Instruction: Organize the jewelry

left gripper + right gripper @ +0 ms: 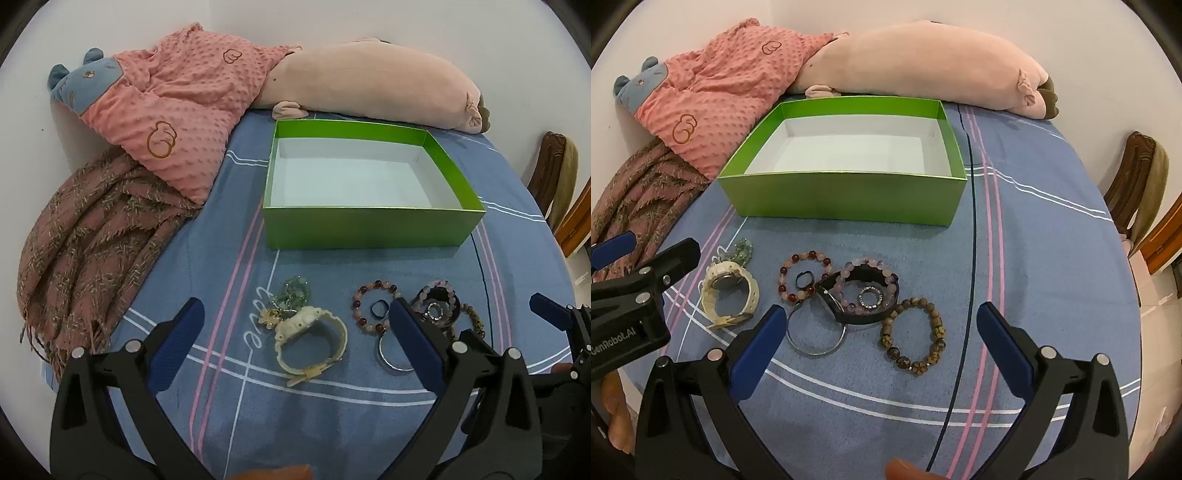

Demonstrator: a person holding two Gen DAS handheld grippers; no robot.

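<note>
An empty green box [373, 227] [846, 197] with a white inside stands on the blue bedsheet. In front of it lies jewelry: a cream watch [312, 341] [729, 291], a green bead piece [295, 291] [742, 253], a red-pink bead bracelet [373, 306] [805, 275], a small dark ring [379, 308] [804, 278], a silver bangle [393, 356] [816, 332], a pink bead bracelet on a black band [864, 291] and a brown bead bracelet [914, 339]. My left gripper [295, 328] is open above the watch. My right gripper [882, 328] is open above the bangle and brown bracelet.
A pink dotted pillow [177, 110] and a long pink plush [373, 88] lie behind the box. A fringed brown-pink scarf [85, 240] lies at the left. A wooden chair [1137, 184] stands off the bed's right edge.
</note>
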